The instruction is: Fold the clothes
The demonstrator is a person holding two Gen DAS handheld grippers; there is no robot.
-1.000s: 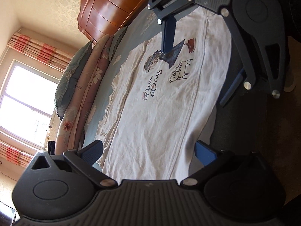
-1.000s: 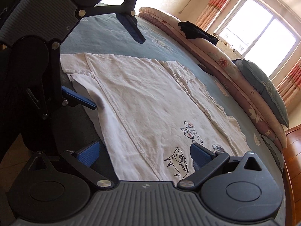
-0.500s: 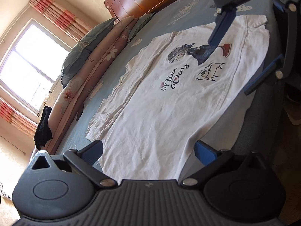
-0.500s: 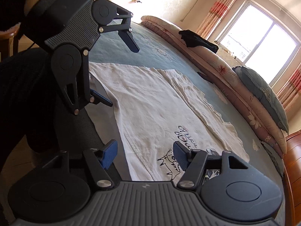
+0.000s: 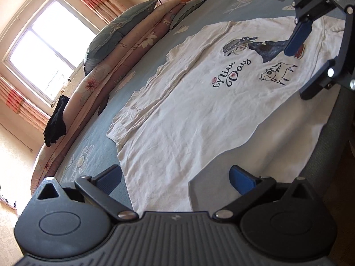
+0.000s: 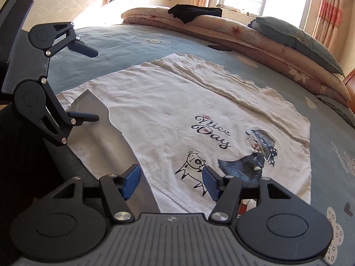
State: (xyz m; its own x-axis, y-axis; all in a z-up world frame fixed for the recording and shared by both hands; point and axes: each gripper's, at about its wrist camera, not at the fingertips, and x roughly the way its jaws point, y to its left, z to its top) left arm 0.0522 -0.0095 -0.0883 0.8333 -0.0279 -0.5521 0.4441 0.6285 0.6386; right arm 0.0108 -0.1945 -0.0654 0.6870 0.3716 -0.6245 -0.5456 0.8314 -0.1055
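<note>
Now white T-shirt (image 6: 168, 110) lies flat on bed (image 6: 124, 46); left gripper (image 5: 175, 178) wide apart, right gripper (image 6: 170, 180) just narrowed, both over near hem, gripping nothing.

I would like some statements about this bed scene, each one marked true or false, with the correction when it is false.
1. The white T-shirt lies print side up on the bed. True.
2. The print reads "Good Luck". False: it reads "Nice Day".
3. A dark garment lies on the rolled quilt. True.
4. The right tongs clamp the shirt. False: their pads stand apart; they have just been closing.
5. The left tongs are open. True.
</note>
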